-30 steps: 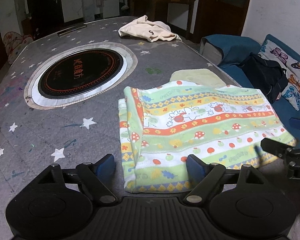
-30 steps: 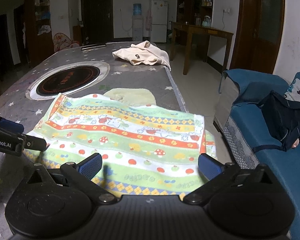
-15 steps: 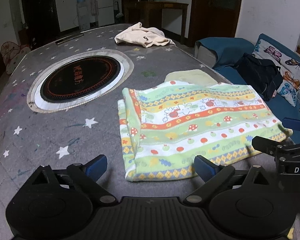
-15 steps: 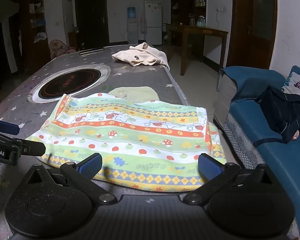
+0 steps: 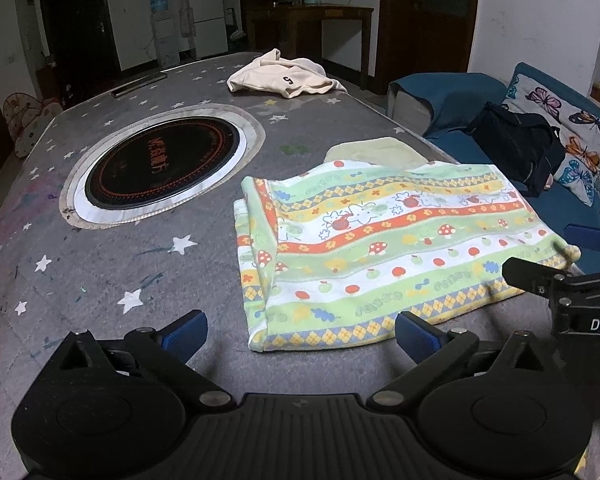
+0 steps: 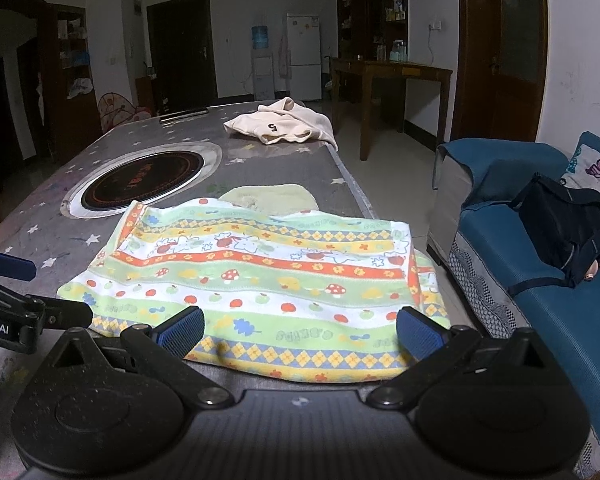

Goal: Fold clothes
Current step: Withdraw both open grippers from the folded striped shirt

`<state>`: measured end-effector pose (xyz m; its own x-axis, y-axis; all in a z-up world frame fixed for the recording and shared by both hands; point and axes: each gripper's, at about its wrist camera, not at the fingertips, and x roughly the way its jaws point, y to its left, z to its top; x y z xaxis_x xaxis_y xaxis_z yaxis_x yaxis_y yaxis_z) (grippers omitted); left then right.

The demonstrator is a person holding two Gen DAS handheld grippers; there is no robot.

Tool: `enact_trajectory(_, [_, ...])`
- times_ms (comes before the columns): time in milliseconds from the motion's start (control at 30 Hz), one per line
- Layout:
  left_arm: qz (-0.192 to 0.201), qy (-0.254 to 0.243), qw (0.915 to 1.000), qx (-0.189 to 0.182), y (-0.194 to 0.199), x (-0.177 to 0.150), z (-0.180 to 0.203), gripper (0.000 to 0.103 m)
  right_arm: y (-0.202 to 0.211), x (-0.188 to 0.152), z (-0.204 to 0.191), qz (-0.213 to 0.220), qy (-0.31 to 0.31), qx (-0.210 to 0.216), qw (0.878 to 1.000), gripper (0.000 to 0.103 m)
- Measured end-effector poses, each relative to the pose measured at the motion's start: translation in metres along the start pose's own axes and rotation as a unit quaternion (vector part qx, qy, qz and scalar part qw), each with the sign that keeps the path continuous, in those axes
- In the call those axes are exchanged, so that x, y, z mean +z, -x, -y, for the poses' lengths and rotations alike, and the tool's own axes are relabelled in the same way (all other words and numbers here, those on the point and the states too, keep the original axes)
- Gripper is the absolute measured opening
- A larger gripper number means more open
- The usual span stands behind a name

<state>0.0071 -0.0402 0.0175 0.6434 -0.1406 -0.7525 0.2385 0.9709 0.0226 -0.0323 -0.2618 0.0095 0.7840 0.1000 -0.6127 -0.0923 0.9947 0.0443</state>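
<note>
Folded green-striped mushroom-print cotton cloth [image 5: 384, 248] laid flat, ahead of left gripper [image 5: 300, 330] and right gripper [image 6: 300, 332]; left jaws opening, right jaws spread, nothing pinched.

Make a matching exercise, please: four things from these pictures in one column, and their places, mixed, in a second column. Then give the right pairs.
Things:
1. striped cloth
2. cream garment
3. black bag
4. round black plate

Places:
A. on the blue sofa
B. at the far end of the table
C. set into the table top
D. on the table just in front of both grippers

Pairs: 1-D, 2-B, 3-A, 4-C
</note>
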Motion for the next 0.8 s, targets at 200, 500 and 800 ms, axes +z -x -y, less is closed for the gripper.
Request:
enact_trajectory(200, [0.001,-0.002,1.0,0.002,0.004,-0.002,0.001,0.103,0.003,0.0,-0.003,0.001,0.001,0.003,1.0,0.103])
enact_trajectory(500, [-0.001,-0.011,0.9998,-0.015,0.003,-0.003,0.01,0.103,0.015,0.004,-0.006,0.017,0.001,-0.001,1.0,0.103])
enact_trajectory(800, [0.001,-0.015,0.9997,-0.021,0.007,-0.005,0.015,0.103,0.018,0.0,-0.001,0.02,-0.009,0.0,1.0,0.103])
